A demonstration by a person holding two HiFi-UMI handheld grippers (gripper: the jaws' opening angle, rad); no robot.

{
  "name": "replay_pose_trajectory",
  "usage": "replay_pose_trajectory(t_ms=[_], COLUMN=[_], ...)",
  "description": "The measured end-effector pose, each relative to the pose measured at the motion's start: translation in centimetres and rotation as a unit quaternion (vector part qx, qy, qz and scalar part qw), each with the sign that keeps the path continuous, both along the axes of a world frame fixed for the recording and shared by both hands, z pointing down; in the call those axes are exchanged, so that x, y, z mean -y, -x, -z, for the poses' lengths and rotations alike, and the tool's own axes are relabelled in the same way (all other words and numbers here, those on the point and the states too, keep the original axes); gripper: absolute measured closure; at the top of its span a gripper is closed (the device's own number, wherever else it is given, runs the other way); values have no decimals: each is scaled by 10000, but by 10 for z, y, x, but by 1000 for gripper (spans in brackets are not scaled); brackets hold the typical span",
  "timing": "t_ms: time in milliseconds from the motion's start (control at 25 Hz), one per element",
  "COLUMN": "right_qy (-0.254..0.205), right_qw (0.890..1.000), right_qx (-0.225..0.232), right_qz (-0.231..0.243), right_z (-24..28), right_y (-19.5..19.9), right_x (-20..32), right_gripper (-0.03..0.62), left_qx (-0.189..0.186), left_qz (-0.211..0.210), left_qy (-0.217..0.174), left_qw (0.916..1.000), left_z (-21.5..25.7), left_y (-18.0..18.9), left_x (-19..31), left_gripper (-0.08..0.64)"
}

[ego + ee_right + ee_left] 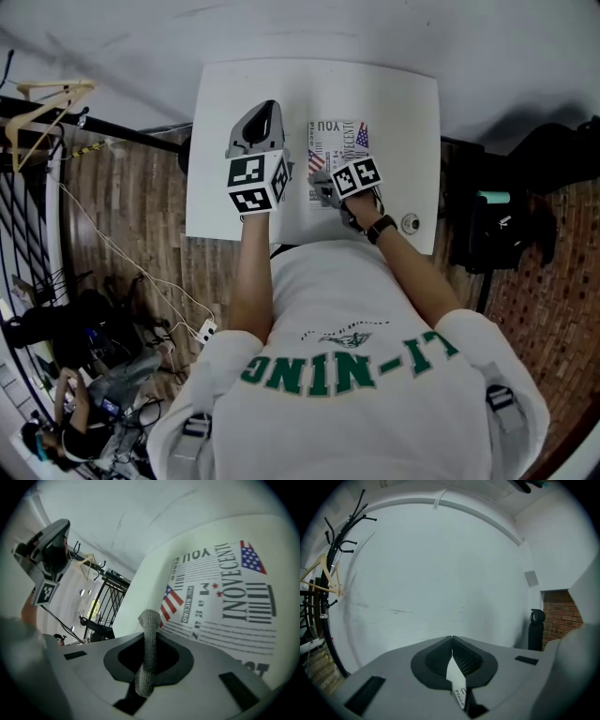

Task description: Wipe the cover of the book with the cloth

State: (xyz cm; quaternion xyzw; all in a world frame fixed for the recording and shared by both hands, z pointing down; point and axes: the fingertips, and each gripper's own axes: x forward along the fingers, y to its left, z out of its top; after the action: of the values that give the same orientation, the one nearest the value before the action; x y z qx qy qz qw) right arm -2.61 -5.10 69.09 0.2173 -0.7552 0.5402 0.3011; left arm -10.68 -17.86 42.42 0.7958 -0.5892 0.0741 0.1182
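Cloth (148,654) before book (225,597), clothes rack (108,595) beyond

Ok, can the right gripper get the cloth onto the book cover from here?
Probably yes. The right gripper holds the grey cloth over the book, nothing lies between them, and the left gripper, shut on a paper slip, is raised off to the side.

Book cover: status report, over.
Left gripper raised, shut on white paper slip. Right gripper shut on grey cloth, over book cover. Nothing seen blocking.
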Motion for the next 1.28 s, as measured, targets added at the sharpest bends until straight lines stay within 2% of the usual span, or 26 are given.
replay_pose_trajectory(t_ms=[120,280,440,680,880,960,1080,1200,1280], right_qy=[-21,25,13,-160,-49,15,37,133,195], right_qw=[9997,9996,9993,9939,9888,9880,9902,9959,9989], right_qx=[-112,-220,-336,-837,-750,-680,-608,-164,12], right_qz=[215,191,-159,-698,-1291,-1389,-1260,-883,-424], right_z=[-10,-14,-13,-11,-10,-10,-7,3,7], right_y=[19,11,-24,-104,-143,-145,-134,-90,-52], right_x=[-1,0,4,3,-1,0,1,-2,-8], right_gripper=[552,554,555,555,555,555,554,554,554], left_qx=[5,-3,-22,-65,-100,-114,-132,-137,-133], left_qz=[84,113,7,-257,-367,-388,-380,-320,-263], left_qy=[9,3,15,-7,-15,-15,-18,-14,-1], left_qw=[10000,9999,10000,9996,9993,9992,9992,9994,9996], left_z=[-1,0,-2,-1,-1,-2,-2,-3,-3], left_y=[7,11,3,-19,-29,-30,-30,-24,-19], left_x=[-3,-4,-2,3,6,8,8,6,5], left_gripper=[545,545,545,545,545,545,545,545,545])
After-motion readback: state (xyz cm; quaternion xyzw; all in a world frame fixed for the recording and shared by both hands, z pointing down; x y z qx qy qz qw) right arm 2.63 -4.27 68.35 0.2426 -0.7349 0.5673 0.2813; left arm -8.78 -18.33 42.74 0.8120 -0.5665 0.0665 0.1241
